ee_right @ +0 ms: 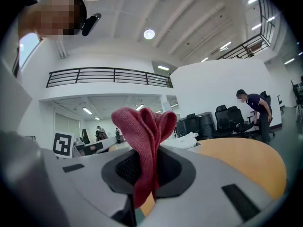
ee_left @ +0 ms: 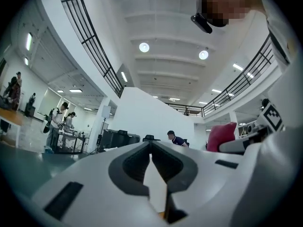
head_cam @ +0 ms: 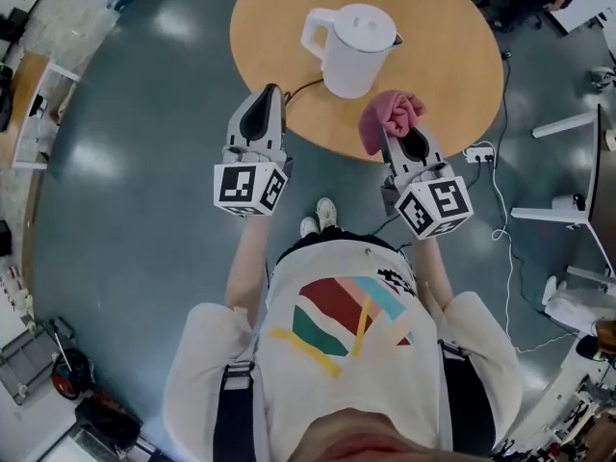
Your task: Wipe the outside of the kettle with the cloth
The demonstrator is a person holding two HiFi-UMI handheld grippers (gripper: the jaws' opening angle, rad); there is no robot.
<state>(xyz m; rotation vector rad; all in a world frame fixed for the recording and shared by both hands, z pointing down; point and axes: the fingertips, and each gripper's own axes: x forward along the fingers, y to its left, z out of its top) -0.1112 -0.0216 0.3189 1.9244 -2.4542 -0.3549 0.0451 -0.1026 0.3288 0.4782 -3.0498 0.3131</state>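
Note:
A white kettle (head_cam: 351,51) with its lid on stands upright on the round wooden table (head_cam: 452,56), handle to the left. My right gripper (head_cam: 387,135) is shut on a bunched red cloth (head_cam: 389,116), held just over the table's near edge, right of and nearer than the kettle. In the right gripper view the cloth (ee_right: 144,136) stands up out of the gripper (ee_right: 149,164), pinched between the jaws. My left gripper (head_cam: 273,90) is shut and empty, pointing at the table's near edge left of the kettle. Its jaws meet in the left gripper view (ee_left: 150,150), where the cloth (ee_left: 221,136) shows at right.
A dark cable (head_cam: 300,89) runs from the kettle over the table's near edge. A white power strip (head_cam: 478,151) and its cord lie on the grey floor to the right, beside white furniture legs (head_cam: 568,123). Desks, chairs and people stand far off in the hall.

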